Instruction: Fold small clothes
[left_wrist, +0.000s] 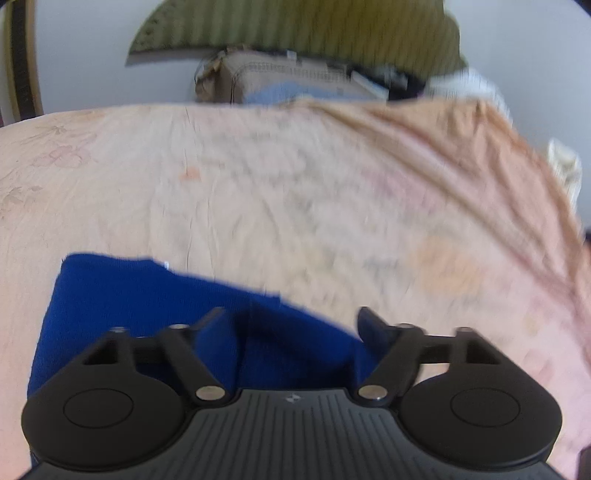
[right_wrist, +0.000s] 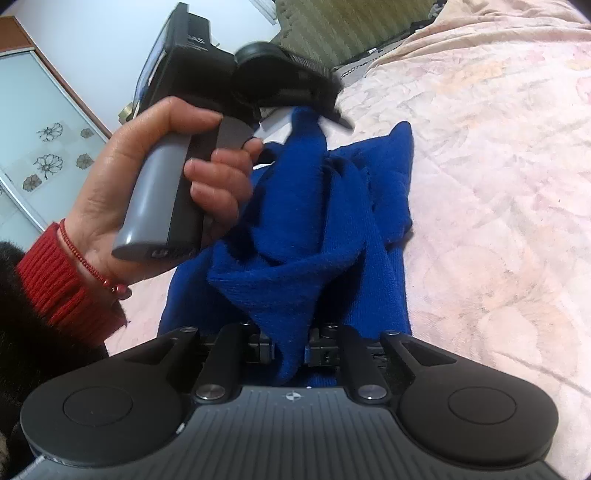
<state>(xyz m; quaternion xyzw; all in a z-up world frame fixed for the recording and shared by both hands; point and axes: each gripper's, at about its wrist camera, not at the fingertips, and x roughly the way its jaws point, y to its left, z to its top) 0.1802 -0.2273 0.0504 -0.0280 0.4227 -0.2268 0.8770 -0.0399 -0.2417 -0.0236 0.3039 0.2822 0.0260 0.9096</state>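
A small blue knit garment (right_wrist: 295, 221) lies partly bunched on a pale pink bedspread (right_wrist: 498, 184). My right gripper (right_wrist: 290, 350) is shut on a fold of it and holds that part lifted. My left gripper (left_wrist: 291, 317) has its jaws spread wide over the blue garment (left_wrist: 147, 302), with cloth between and below the fingers. In the right wrist view the left gripper (right_wrist: 325, 110) hangs above the garment's far end, touching a raised peak of cloth, held by a hand (right_wrist: 155, 177) in a red sleeve.
The bedspread (left_wrist: 295, 177) stretches far and right of the garment. Beyond the bed's far edge stand a cardboard box (left_wrist: 280, 79) and a green striped cushion (left_wrist: 295, 26). A sliding door with flower prints (right_wrist: 40, 147) is at the left.
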